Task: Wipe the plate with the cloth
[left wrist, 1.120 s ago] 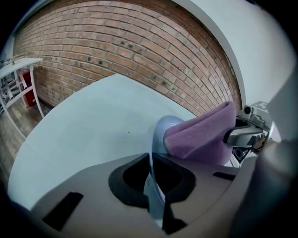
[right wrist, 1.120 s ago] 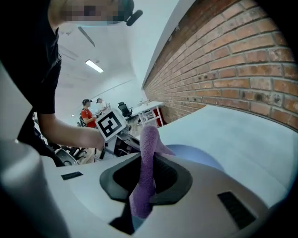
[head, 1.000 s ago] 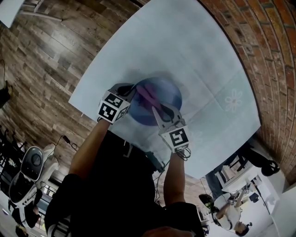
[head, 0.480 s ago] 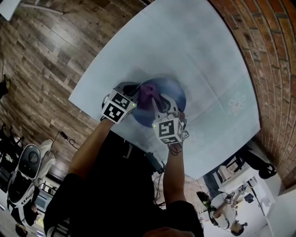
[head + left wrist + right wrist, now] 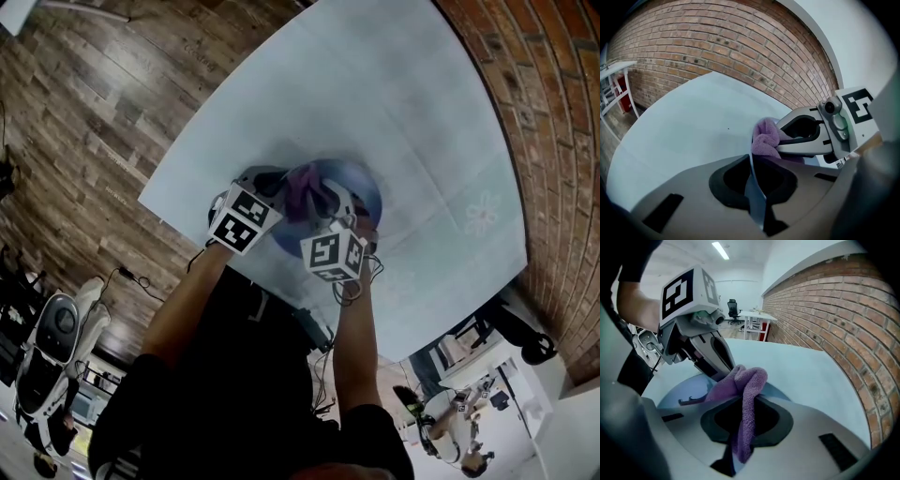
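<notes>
The left gripper [image 5: 751,164] is shut tight on the rim of the plate [image 5: 757,201], steadying it on the surface [image 5: 403,112]. The right gripper [image 5: 743,416] pinches the purple cloth [image 5: 746,380], which is bunched over the plate's face. It seems best to press the cloth flat and sweep outward with the rim pinned.

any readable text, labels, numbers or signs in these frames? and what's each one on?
Readable text: none.
Black-and-white square markers on the left gripper and on the right gripper: patterns only, no letters or digits.
The table cover: a faint flower motif, no words.
The plate and the cloth: no print visible.
</notes>
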